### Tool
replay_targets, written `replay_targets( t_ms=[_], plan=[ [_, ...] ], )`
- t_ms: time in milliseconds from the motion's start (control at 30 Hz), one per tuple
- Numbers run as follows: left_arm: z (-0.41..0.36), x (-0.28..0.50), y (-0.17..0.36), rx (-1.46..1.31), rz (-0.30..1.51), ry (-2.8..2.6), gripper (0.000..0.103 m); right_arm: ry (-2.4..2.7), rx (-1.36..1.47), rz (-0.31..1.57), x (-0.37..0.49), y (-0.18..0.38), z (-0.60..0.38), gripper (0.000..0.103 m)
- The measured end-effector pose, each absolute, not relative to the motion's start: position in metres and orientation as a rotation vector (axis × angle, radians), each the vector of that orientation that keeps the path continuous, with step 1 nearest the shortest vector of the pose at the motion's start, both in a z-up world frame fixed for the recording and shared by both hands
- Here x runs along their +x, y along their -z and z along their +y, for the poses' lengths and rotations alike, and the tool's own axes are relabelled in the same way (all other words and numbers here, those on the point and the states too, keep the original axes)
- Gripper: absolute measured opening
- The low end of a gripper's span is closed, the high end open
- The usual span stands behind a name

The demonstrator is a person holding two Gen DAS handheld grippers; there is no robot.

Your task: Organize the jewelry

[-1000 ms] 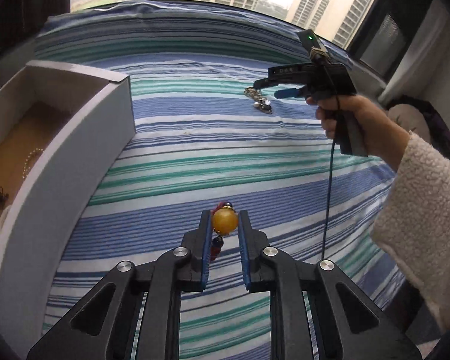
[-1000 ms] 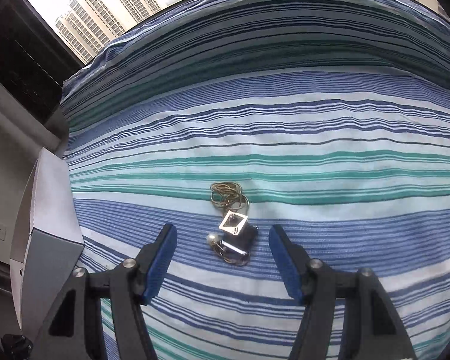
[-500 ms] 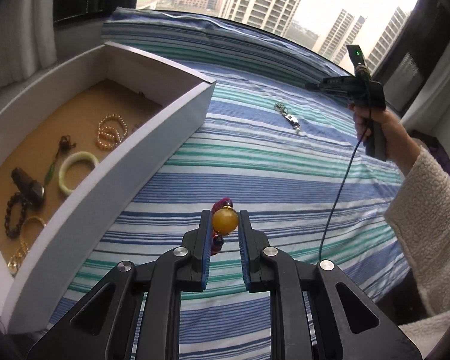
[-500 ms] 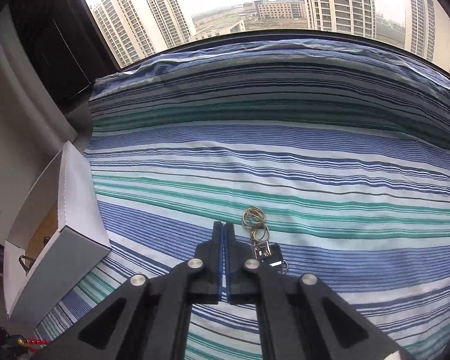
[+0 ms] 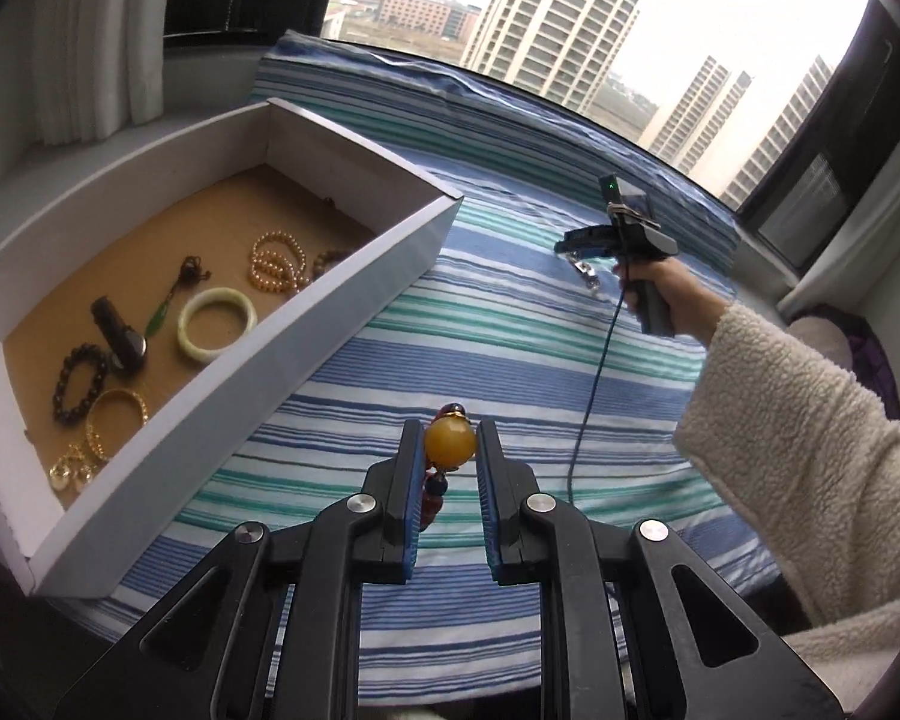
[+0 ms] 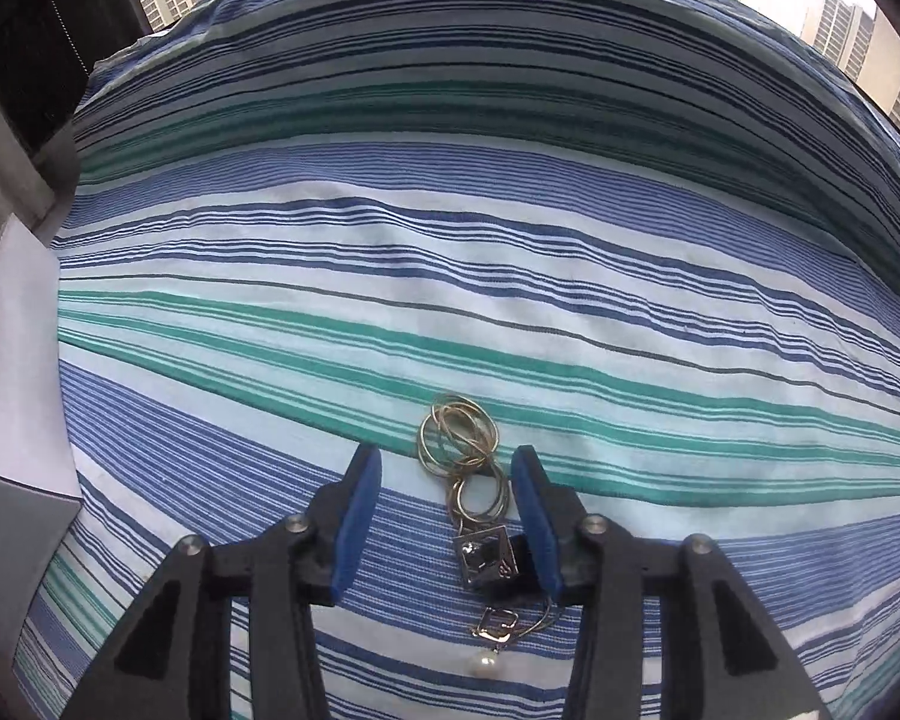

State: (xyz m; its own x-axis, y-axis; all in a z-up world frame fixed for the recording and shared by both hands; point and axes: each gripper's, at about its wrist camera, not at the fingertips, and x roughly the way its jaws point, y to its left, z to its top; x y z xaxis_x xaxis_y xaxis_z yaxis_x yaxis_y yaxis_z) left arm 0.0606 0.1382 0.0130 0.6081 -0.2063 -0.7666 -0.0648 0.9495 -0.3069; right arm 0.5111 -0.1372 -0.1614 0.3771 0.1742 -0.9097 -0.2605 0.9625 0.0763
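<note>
The right tool [image 6: 444, 516] has reopened, straddling the tangled gold-ring jewellery [image 6: 468, 480]; the left tool [image 5: 448, 468] still grips the amber bead bracelet [image 5: 448, 447], now nearer the white cardboard box [image 5: 306, 312].

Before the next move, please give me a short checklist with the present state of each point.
1. Left gripper shut on amber bead bracelet: ok.
2. Bracelet over the white box: not ok, over the striped sheet.
3. Free floor in the box: ok.
4. Right gripper open: ok.
5. Gold ring cluster between its fingers: ok.
6. Whether the pearl pendant is linked to the rings: cannot tell.
</note>
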Motion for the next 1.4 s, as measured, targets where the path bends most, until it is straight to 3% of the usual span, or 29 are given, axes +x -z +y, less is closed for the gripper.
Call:
replay_targets(
  t_ms=[33, 67, 200, 400, 567, 700, 1000, 1400],
  plan=[
    [0.14, 0.059, -0.013, -0.323, 0.924, 0.081, 0.015, -0.258, -0.072, 1.114, 0.511, 0.161, -0.14, 0.025],
    [0.141, 0.059, -0.013, -0.327, 0.93, 0.079, 0.015, -0.254, -0.045, 1.097, 0.511, 0.159, -0.144, 0.018],
    [0.157, 0.062, -0.012, -0.359, 0.934, 0.051, 0.015, -0.309, 0.014, 1.032, 0.494, 0.127, -0.153, 0.018],
    [0.196, 0.063, -0.04, -0.397, 0.873, -0.021, 0.015, -0.532, 0.037, 0.893, 0.425, 0.021, -0.139, 0.018],
    [0.239, 0.069, -0.066, -0.391, 0.839, -0.137, 0.015, -0.732, 0.049, 0.801, 0.373, -0.065, -0.092, 0.018],
    [0.274, 0.079, -0.069, -0.404, 0.857, -0.21, 0.015, -0.892, 0.038, 0.819, 0.343, -0.098, -0.022, 0.018],
    [0.322, 0.081, -0.036, -0.428, 0.9, -0.313, 0.015, -1.119, -0.036, 0.895, 0.274, -0.082, 0.108, 0.018],
    [0.337, 0.087, 0.037, -0.441, 1.009, -0.402, 0.017, -1.203, -0.17, 1.114, 0.226, 0.024, 0.207, 0.021]
  ],
)
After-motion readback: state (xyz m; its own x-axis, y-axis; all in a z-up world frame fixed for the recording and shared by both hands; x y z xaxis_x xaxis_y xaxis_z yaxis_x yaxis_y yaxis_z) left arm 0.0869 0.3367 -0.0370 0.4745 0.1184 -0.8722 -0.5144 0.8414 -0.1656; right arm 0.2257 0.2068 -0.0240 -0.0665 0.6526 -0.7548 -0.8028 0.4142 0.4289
